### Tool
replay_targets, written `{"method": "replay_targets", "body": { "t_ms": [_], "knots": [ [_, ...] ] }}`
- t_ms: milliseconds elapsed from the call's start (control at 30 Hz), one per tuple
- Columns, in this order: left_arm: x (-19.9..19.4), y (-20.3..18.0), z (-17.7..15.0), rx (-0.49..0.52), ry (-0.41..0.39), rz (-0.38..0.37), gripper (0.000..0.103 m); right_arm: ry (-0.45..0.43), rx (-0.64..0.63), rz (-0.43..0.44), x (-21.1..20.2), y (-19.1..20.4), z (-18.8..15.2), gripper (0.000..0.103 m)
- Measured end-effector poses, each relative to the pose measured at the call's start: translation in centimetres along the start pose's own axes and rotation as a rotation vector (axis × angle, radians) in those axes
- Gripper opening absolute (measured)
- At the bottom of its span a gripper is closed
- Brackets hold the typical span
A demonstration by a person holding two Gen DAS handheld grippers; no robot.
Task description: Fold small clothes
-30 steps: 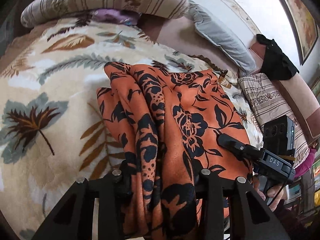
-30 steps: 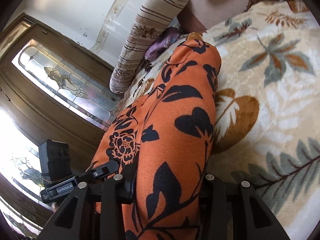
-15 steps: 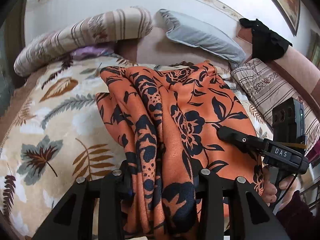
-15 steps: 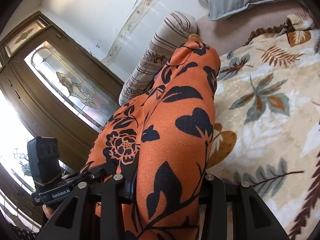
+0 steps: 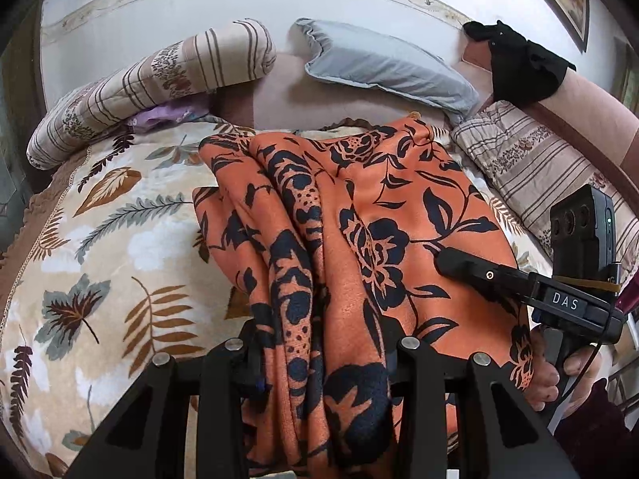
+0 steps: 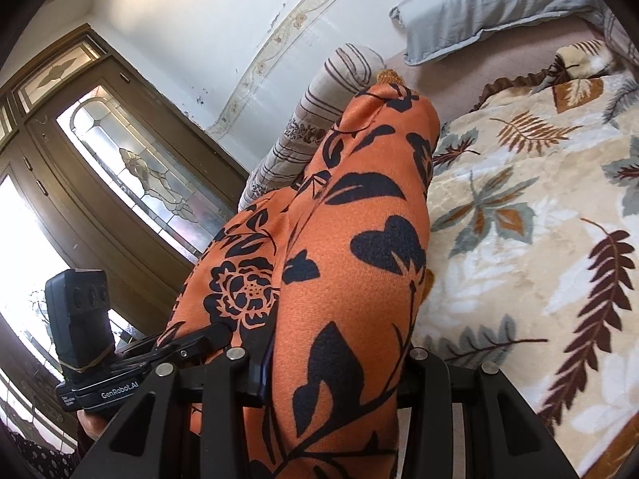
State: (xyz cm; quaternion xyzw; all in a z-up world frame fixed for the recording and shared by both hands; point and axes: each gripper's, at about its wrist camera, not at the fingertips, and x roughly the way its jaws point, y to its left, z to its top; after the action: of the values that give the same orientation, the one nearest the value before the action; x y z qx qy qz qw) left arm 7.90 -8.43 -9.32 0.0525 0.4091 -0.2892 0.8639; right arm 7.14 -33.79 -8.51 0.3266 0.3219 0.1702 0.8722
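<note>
Running lengthwise away from both grippers, the orange floral garment (image 5: 399, 207) is pinched by the left gripper (image 5: 323, 363) and the right gripper (image 6: 335, 367) side by side at its near edge over the leaf-print blanket (image 5: 100, 263).

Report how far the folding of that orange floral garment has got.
Done: the orange garment is gathered lengthwise, several layers bunched together. In hand: the left gripper and right gripper are both shut on one end of it, with the far end draping toward the leaf-print blanket. Left: lay it flat, make the final fold and release. No finished flat fold shows yet.
</note>
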Motion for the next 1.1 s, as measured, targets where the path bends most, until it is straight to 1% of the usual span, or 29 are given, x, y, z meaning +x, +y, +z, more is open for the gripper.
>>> {"method": "replay_targets", "body": {
  "t_ms": [233,367,600,733,967,1100],
  "knots": [
    [1.0,-0.8,-0.6,0.011,0.023,0.032,0.039,0.021,0.022,-0.007,0.0,-0.8,-0.4,0.042],
    [1.9,-0.6,-1.1,0.013,0.04,0.057,0.039,0.046,0.043,-0.018,1.0,-1.5,-1.0,0.042],
    [4.0,0.9,-2.0,-0.013,0.075,0.093,0.039,0.087,0.047,-0.056,3.3,-2.1,-1.7,0.042],
    [5.3,1.9,-2.2,-0.028,0.079,0.124,0.039,0.086,0.049,-0.068,4.8,-2.3,-1.8,0.042],
    [7.6,3.6,-2.3,-0.053,0.09,0.154,0.039,0.078,-0.01,-0.122,7.5,-2.3,-1.8,0.042],
    [9.3,4.1,-2.6,-0.054,0.102,0.185,0.039,0.096,0.042,-0.154,8.9,-4.3,-1.9,0.042]
  ]
}}
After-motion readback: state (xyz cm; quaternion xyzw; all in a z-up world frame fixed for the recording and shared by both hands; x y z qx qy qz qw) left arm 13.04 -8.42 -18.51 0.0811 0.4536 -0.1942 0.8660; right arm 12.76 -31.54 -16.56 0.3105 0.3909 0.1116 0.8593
